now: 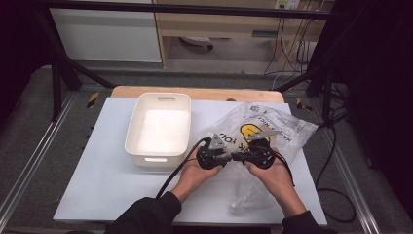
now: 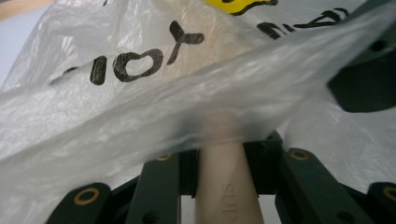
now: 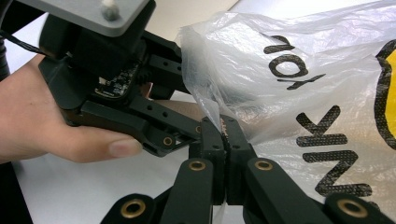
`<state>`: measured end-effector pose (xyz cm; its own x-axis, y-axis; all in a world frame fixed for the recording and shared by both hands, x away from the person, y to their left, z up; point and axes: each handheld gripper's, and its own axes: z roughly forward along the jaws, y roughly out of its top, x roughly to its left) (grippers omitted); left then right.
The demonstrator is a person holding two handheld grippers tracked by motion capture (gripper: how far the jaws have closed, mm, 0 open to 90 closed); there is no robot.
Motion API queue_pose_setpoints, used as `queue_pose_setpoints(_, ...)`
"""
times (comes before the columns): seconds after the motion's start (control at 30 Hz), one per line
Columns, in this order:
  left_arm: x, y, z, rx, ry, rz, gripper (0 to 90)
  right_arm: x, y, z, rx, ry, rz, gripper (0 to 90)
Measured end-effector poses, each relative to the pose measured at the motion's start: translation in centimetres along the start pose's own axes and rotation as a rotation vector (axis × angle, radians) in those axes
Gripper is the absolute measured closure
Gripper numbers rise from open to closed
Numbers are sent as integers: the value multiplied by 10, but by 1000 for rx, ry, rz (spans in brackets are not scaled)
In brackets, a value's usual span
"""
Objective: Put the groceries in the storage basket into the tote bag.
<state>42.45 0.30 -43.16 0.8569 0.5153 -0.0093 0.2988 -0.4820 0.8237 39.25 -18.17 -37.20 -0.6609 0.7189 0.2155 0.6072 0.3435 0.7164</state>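
On the white table [image 1: 102,185] in the high view, a clear plastic bag [image 1: 282,124] with black lettering and a yellow mark lies right of a white tub [image 1: 158,127], and the left gripper [image 1: 214,152] and right gripper [image 1: 257,151] meet at the bag's near edge. In the left gripper view the jaws are clamped on a beige tube [image 2: 227,196] whose far end goes under the bag [image 2: 140,107]. In the right gripper view the jaws are pressed together on a pinch of the bag [image 3: 299,88] at its edge, with the left gripper [image 3: 140,112] and its hand [image 3: 51,121] just beside.
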Motion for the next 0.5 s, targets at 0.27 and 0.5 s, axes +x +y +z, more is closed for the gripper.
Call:
queue_pose_setpoints(0.27,-2,4,-10,-39,17,-10,688,0,0,-1,-4,-3,-1,900)
queue_pose_setpoints(0.5,-3,4,-6,-57,-24,10,688,0,1,-1,-4,-1,-1,900)
